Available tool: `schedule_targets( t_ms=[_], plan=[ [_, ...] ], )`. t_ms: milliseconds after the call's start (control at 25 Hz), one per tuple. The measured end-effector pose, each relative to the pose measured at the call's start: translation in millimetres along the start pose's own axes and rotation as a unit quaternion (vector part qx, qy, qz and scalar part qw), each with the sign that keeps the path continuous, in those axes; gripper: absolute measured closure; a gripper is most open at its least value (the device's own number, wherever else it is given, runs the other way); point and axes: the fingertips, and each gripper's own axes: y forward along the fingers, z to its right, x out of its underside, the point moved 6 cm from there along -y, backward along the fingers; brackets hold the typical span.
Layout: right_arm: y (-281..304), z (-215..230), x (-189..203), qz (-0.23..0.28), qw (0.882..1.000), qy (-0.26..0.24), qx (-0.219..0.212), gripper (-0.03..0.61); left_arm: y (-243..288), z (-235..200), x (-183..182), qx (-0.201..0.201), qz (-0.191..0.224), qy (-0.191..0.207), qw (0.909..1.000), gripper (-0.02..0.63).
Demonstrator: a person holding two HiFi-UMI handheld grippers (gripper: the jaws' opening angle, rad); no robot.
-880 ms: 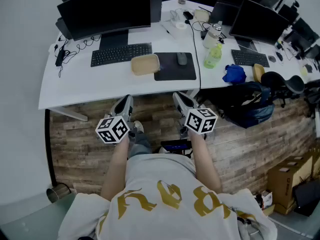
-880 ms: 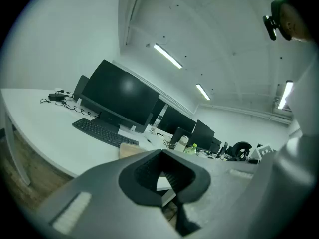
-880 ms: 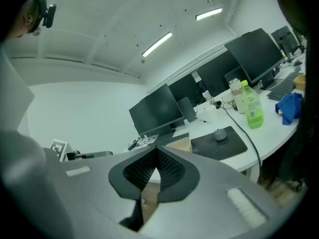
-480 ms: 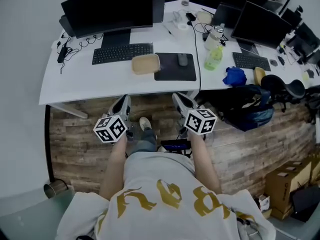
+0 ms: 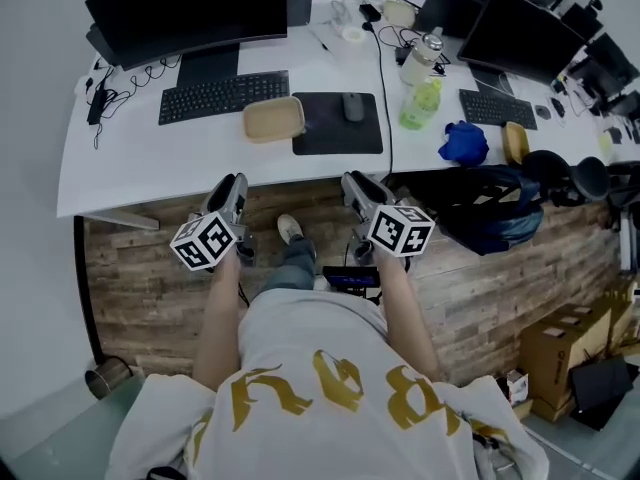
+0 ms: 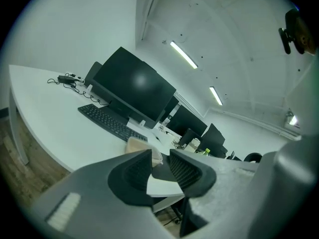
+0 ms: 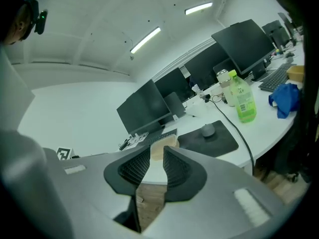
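Note:
In the head view my left gripper and right gripper hang side by side in front of the white desk's near edge, above the wood floor. Both stand open by a narrow gap, with nothing between the jaws. A tan lidded container lies on the desk ahead of them, left of a dark mouse pad that carries a mouse. Past the left gripper the tan container shows above the jaws. It also shows in the gap of the right gripper, as the same container.
A keyboard and a wide monitor stand at the back left. A green bottle, a blue cloth, a black cable and more monitors fill the right. A dark bag sits below.
Both grippers' jaws have parted from nearly shut to a narrow gap. The person has stepped closer to the desk, so both grippers are nearer its front edge.

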Motion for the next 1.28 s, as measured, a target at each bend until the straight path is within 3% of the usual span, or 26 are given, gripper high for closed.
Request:
schedule_targets(
  t_ms=[160,360,680,800,1120,1280],
  plan=[
    [42,24,-14,-0.016,1.0,0.007,0.007,0.471,39,-26,-10,-0.015,0.002,-0.015,0.9998,0.514],
    [110,45,-26,-0.072,0.997,-0.015,0.019,0.479,87,-62,-15,-0.046,-0.011,-0.049,0.9977,0.514],
    [204,61,-33,-0.142,0.986,-0.069,0.042,0.482,149,-100,-15,-0.067,-0.058,-0.042,0.9952,0.514],
    [224,61,-28,-0.169,0.98,-0.092,0.042,0.486,162,-108,-14,-0.065,-0.066,-0.048,0.9945,0.514],
    [256,69,-21,-0.194,0.976,-0.089,0.037,0.482,181,-117,-10,-0.047,-0.072,-0.065,0.9942,0.514],
    [260,77,-17,-0.202,0.977,-0.051,0.034,0.465,187,-117,-4,-0.036,-0.077,-0.086,0.9927,0.514]
  ],
)
